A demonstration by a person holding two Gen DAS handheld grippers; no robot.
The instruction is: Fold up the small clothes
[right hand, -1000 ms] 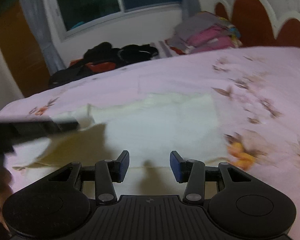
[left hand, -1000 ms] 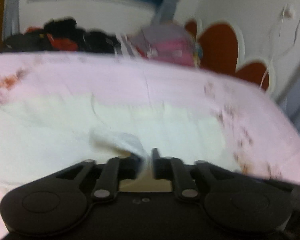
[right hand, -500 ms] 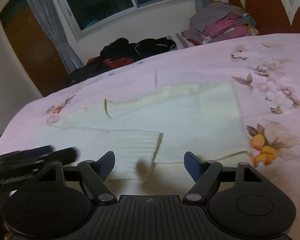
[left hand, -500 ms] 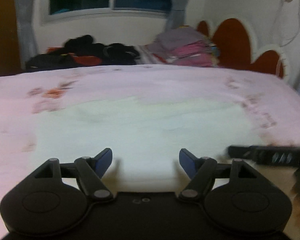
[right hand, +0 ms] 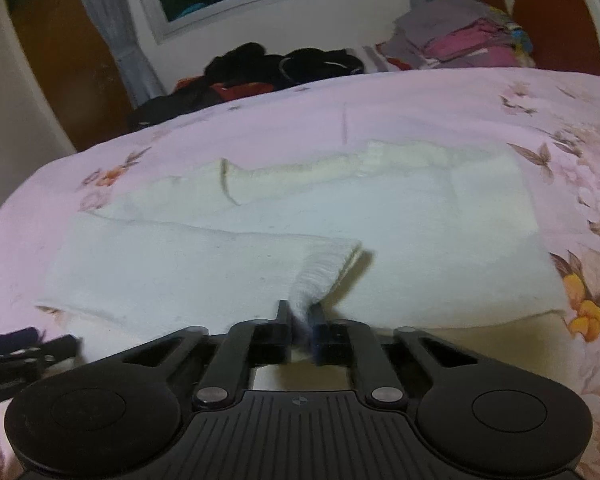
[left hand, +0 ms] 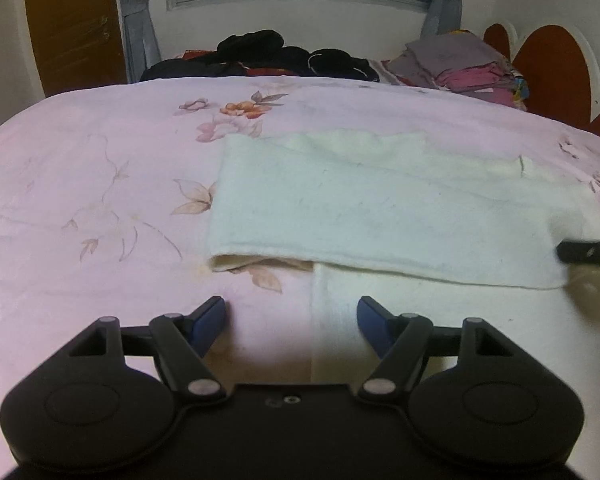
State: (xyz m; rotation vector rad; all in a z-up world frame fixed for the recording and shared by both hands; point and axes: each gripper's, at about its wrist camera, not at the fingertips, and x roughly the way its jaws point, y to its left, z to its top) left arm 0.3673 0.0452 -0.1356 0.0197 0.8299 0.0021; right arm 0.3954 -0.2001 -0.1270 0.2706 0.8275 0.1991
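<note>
A cream knit sweater (right hand: 420,232) lies flat on the pink flowered bed sheet (right hand: 420,100). One sleeve (left hand: 380,216) is folded across its body. My right gripper (right hand: 300,312) is at the near hem; its jaws are closing and pinch the ribbed cuff (right hand: 324,268) of that sleeve, which lifts off the body. In the left wrist view it shows as a dark tip (left hand: 588,252) at the right edge. My left gripper (left hand: 291,314) hangs open over the sweater's near left edge with nothing between its blue pads (left hand: 210,316), and shows blurred at the lower left of the right wrist view (right hand: 20,344).
A heap of dark clothes (left hand: 284,56) lies at the bed's far edge under the window. A folded stack of grey and pink clothes (left hand: 460,64) sits at the far right by the red headboard (left hand: 548,68). Bare sheet (left hand: 80,200) stretches left of the sweater.
My left gripper let go of the cloth, opened and swung left along the sweater. My right gripper opened wide, moved in over the folded sleeve and shut on its cuff.
</note>
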